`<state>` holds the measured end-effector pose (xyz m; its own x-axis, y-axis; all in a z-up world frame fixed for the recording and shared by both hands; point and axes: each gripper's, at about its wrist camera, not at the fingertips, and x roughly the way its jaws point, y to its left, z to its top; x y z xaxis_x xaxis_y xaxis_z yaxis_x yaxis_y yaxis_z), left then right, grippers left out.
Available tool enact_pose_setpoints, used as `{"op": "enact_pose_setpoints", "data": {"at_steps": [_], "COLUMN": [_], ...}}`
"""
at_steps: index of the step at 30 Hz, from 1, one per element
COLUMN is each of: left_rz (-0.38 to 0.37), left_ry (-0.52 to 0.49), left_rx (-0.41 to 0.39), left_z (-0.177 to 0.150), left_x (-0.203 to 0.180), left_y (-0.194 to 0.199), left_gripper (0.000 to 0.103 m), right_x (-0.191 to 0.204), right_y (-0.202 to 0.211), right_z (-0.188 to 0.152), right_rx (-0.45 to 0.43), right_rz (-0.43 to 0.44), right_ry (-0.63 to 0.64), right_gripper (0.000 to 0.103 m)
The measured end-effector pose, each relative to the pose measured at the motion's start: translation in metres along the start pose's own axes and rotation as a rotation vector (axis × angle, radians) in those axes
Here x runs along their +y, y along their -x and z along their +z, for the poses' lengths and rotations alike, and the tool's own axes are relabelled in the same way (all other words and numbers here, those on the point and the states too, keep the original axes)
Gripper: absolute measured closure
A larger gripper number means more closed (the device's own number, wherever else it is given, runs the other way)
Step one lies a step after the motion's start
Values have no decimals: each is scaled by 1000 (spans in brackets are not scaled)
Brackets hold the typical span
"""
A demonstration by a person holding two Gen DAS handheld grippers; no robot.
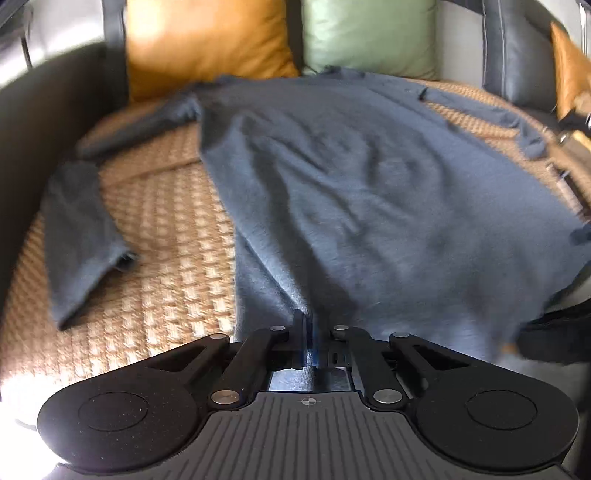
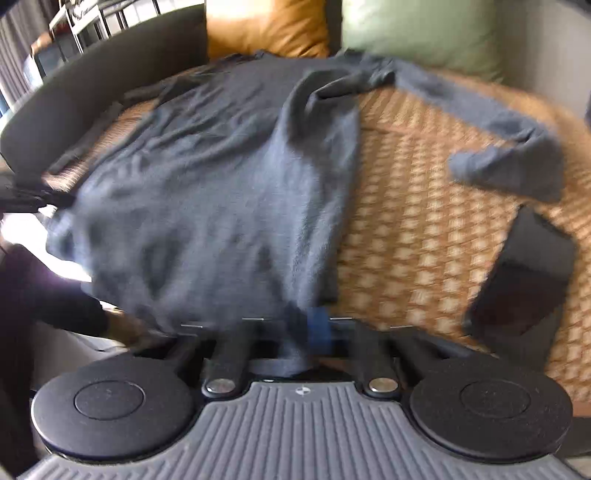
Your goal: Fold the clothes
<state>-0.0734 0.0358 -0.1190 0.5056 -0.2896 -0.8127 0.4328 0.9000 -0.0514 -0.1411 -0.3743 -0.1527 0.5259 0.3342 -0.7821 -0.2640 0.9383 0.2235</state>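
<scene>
Left wrist view first: my left gripper (image 1: 309, 332) has its jaws pressed together on the near hem of the blue-grey long-sleeved shirt (image 1: 351, 177), with cloth pinched between them at 6 o'clock. From there the shirt spreads away toward 12 o'clock over the woven mat (image 1: 166, 258) that covers the sofa seat. 1 sleeve (image 1: 79, 236) lies bent on the mat at 9 o'clock, apart from the body of the shirt lower down and joined to it near 11 o'clock. An orange cushion (image 1: 207, 44) and a pale green cushion (image 1: 369, 33) stand against the back of the sofa at 12 o'clock, just past the collar.

From the right wrist view, my right gripper (image 2: 306, 339) has its jaws closed on the hem too, a fold of grey cloth bunched between them. The shirt runs from 6 o'clock up toward 11 o'clock, its right edge folded over on itself. Its other sleeve (image 2: 509, 147) trails across the mat to 2 o'clock. A dark flat object (image 2: 524, 280), too blurred to name, lies on the mat at 3 o'clock. Both pictures are smeared by motion.
</scene>
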Motion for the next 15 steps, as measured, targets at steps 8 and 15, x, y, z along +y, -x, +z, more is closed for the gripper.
{"op": "enact_pose_setpoints", "data": {"at_steps": [8,15], "left_rz": [-142,-7], "left_ry": [175,142], "left_rx": [-71,251], "left_z": [33,-13], "left_x": [42,35], "left_y": [83,2], "left_gripper": [103,66], "right_x": [-6,-16], "right_y": [91,34], "right_z": [40,22], "right_rx": [-157,81], "right_rz": [128,8], "right_ry": [-55,-70], "right_gripper": [97,92]}}
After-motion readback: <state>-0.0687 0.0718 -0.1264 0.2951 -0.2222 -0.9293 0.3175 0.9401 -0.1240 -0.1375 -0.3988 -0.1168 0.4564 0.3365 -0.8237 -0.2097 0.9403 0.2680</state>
